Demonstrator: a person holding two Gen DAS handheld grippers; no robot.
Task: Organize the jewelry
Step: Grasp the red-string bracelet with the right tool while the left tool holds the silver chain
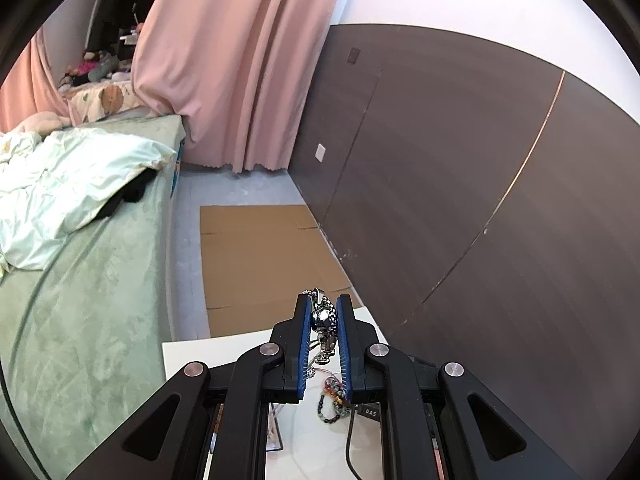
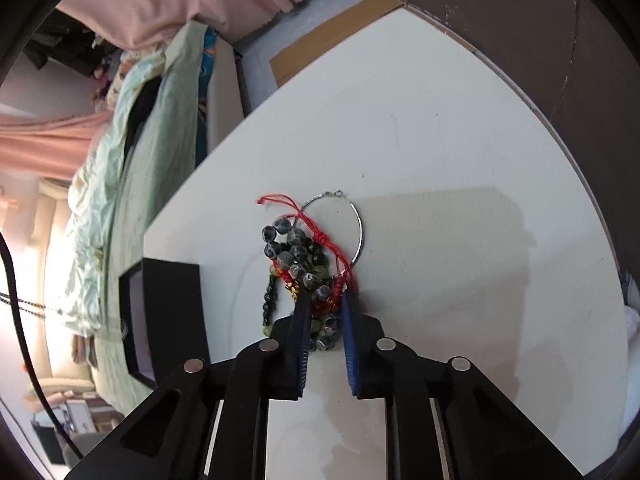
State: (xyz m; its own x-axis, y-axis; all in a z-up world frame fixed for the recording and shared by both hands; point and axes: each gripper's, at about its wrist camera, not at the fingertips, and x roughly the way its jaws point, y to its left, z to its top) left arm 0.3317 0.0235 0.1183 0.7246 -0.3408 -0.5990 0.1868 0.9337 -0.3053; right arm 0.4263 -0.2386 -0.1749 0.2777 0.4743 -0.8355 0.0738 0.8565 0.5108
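Your left gripper clamps the silver chain pendant; right gripper straddles, unclosed, the unsorted tangled bead-and-red-cord pile.

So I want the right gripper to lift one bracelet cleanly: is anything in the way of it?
Nothing stands between them: the right gripper is already at the pile. But the dark bead bracelet, the red cord and the silver hoop lie tangled together on the white table.

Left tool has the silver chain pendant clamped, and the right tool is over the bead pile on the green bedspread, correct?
Not quite. The left tool does clamp the silver chain pendant, but the right wrist view shows the right tool over the bead pile on the white table, not the bedspread.
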